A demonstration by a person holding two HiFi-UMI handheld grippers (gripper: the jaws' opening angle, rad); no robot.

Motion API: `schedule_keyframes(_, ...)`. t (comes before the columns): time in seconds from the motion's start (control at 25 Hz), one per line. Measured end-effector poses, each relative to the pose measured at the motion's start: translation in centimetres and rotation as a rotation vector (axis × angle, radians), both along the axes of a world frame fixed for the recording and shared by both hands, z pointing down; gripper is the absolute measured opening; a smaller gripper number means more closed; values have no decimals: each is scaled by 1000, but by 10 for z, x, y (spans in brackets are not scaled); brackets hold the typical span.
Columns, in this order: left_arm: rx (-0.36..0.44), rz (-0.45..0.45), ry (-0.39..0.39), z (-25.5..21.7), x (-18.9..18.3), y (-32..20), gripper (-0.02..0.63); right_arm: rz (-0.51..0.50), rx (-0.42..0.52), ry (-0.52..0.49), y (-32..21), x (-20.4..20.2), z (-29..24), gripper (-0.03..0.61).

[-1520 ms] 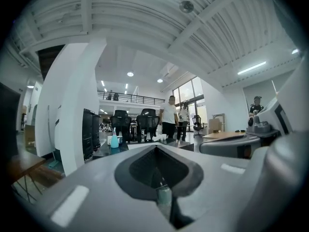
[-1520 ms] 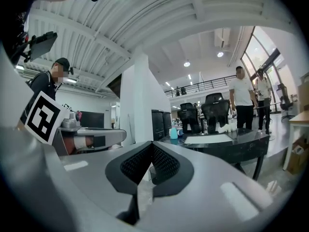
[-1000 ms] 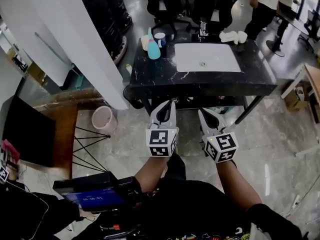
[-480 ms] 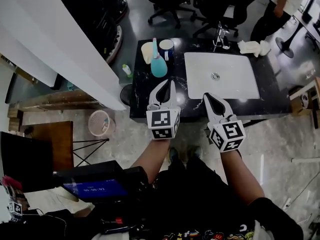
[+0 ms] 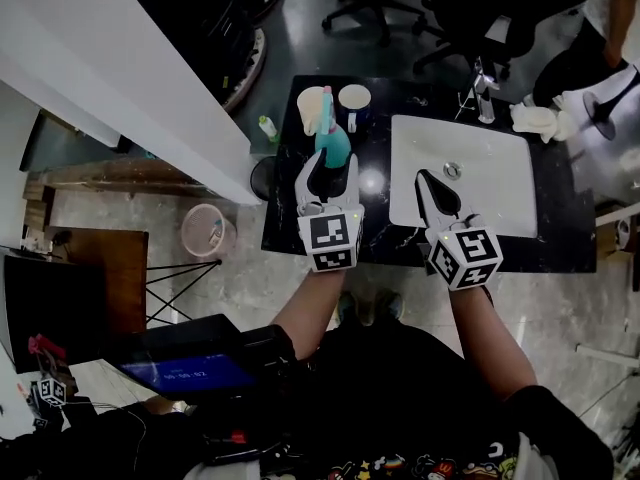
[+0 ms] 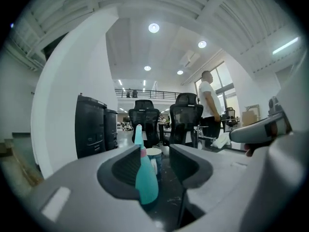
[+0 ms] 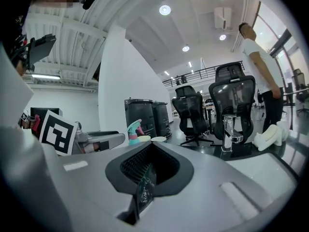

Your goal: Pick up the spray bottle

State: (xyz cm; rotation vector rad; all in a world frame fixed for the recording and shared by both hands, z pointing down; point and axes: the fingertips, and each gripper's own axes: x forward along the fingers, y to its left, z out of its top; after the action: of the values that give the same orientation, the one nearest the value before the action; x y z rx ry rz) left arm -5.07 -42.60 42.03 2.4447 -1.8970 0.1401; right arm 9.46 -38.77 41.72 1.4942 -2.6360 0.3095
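Spray bottle (image 5: pixel 333 144) pictured upright on black tabletop (image 5: pixel 400 240), at 9 o'clock of sink (image 5: pixel 470 178). Left gripper (image 5: pixel 329 168) held at bottle's 6 o'clock, fingers (image 6: pixel 120 170) spread wide. Bottle framed between them in left gripper view, nearer left finger; nothing gripped, contact not determinable. Pale cup (image 5: pixel 311 104) and blue cup (image 5: pixel 354 100) set at bottle's 12 o'clock. Right gripper (image 5: pixel 432 182) held over sink's near left corner, fingers (image 7: pixel 203 178) pressed together, nothing held.
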Motion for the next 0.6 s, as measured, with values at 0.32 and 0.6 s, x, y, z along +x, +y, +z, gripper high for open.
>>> schedule_keyframes(0.32, 0, -56, -63, 19, -16, -51, 232, 7, -35, -4, -24, 13, 16, 25)
schedule_keyframes(0.6, -4, -55, -74, 25, -12, -73, 236, 29, -47, 4, -32, 24, 22, 25)
